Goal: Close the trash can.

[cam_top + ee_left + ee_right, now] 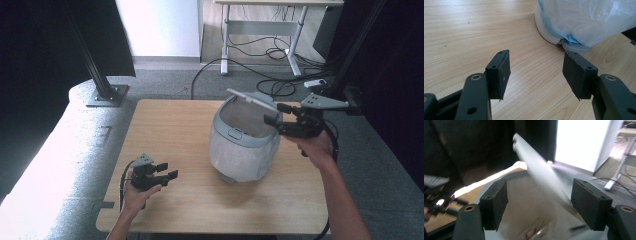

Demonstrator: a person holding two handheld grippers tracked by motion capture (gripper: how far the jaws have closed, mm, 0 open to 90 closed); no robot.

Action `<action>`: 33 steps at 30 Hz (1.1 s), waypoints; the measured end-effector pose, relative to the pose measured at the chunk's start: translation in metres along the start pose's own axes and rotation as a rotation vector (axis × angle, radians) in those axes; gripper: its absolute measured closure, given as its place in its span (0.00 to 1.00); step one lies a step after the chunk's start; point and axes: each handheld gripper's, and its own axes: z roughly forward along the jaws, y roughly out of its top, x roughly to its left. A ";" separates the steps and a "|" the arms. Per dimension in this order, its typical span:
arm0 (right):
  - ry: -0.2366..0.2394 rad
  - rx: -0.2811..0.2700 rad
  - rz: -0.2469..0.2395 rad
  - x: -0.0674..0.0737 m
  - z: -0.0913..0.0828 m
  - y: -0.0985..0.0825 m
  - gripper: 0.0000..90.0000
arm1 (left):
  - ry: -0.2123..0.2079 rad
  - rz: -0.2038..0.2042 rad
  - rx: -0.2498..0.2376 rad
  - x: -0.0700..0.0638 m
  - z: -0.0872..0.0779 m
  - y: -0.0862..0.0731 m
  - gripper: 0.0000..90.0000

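the wooden surface (180, 130) carries one big thing, a small grey bin (243, 145) lined with a white plastic bag (586, 20). it stands right of the middle, nearer my right side. the bag is folded out over the rim and hangs down the outside almost to the base, thin and crinkled, with a bit of blue showing through low down in the left gripper view. a grey foot pedal (575, 46) pokes out under the bag at the bottom, so i judge the bin opens by pedal or by hand.

the lid (252, 99) is raised and tilted up on the far right of the rim, a flat pale slab. in the right gripper view it runs as a blurred streak between my fingers, so it is likely moving or i am.

my right gripper (276, 115) is up at the rim beside the lid, fingers spread wide and gripping nothing; i judge it is there to handle the lid, though i cannot tell whether a finger touches it.

my left gripper (169, 171) waits low near the front left of the surface, well apart from the bin, fingers wide open and empty, pointing toward the bin's base.
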 end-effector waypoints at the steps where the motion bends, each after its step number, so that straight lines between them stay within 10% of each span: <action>1: 0.010 0.013 -0.010 0.004 0.002 -0.003 0.32 | -0.001 0.000 0.002 0.000 0.000 0.000 0.44; 6: 0.059 0.045 0.015 0.013 0.013 -0.011 0.32 | -0.004 0.001 0.010 -0.002 0.002 -0.001 0.44; 11: 0.018 0.097 0.055 0.011 0.033 -0.016 0.33 | -0.002 -0.003 0.014 0.000 0.002 -0.002 0.44; 22: -0.150 0.116 -0.036 0.031 0.056 -0.015 0.36 | 0.003 -0.003 0.017 0.000 0.003 -0.003 0.44; 33: -0.144 0.090 -0.025 0.030 0.050 -0.019 0.32 | 0.007 -0.013 0.007 0.004 0.000 -0.003 0.44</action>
